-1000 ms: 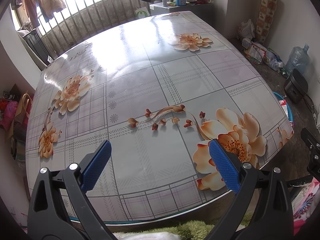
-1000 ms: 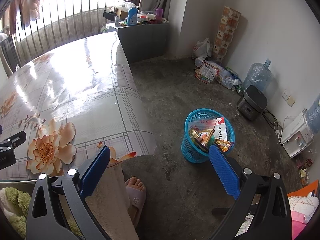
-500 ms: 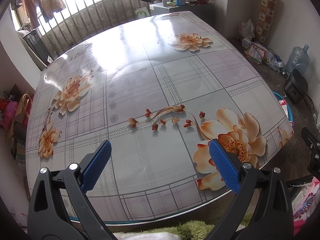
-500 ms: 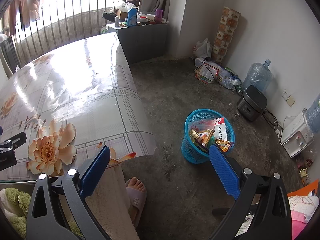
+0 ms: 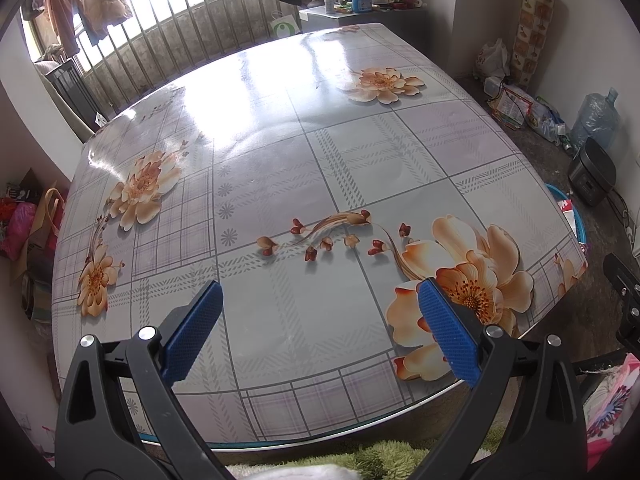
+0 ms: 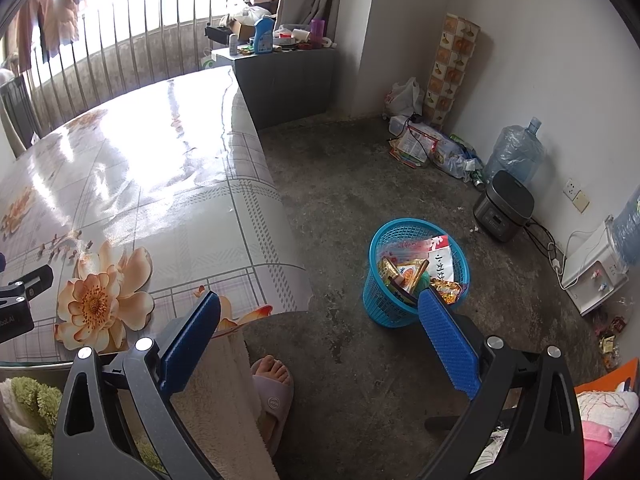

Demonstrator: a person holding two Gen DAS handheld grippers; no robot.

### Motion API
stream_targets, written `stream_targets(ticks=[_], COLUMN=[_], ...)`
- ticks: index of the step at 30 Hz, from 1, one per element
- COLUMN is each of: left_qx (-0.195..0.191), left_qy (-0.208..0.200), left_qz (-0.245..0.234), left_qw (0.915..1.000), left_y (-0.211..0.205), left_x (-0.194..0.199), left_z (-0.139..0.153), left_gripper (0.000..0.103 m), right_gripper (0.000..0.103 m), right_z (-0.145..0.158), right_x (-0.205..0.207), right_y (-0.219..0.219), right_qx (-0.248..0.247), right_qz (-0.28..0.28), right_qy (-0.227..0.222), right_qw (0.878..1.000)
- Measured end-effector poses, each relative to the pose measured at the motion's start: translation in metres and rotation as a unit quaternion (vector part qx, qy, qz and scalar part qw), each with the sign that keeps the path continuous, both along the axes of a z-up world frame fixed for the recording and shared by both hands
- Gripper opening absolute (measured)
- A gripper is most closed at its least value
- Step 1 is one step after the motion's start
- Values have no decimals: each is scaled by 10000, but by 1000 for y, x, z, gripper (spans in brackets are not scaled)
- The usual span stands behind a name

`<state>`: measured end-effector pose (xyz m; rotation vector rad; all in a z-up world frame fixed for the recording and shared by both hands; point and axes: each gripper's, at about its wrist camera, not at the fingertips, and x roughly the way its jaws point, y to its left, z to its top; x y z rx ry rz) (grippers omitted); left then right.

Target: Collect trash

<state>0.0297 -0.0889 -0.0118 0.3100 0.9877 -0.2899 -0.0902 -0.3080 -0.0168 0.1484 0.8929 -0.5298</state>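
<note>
Trash sits in the blue basket on the floor beside the table.
Wrappers overlap, their words too small to read. Right gripper and left gripper both gape wide, holding nothing.

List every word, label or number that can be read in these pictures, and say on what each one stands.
"小刘" on the white packet in the blue basket; the characters below are too small to read.
"bot.AI", cut off, on the left tool.
Labels on the blue bottle, the floor packets and the other wrappers: too small or blurred.
</note>
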Motion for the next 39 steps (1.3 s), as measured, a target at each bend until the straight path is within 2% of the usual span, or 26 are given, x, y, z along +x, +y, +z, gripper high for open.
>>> stream_targets(ticks=[39], left_qx=[-8], left_qy=[5], left_qz=[24], left_qw=[10000], left_y=[1], left_x=[-1], left_z=[1], left_gripper=[94], right_gripper=[96], right_z=[5], right_x=[2], right_y=[3], right_qx=[25], right_qz=[-1], right_qy=[-35], right_qw=[10000])
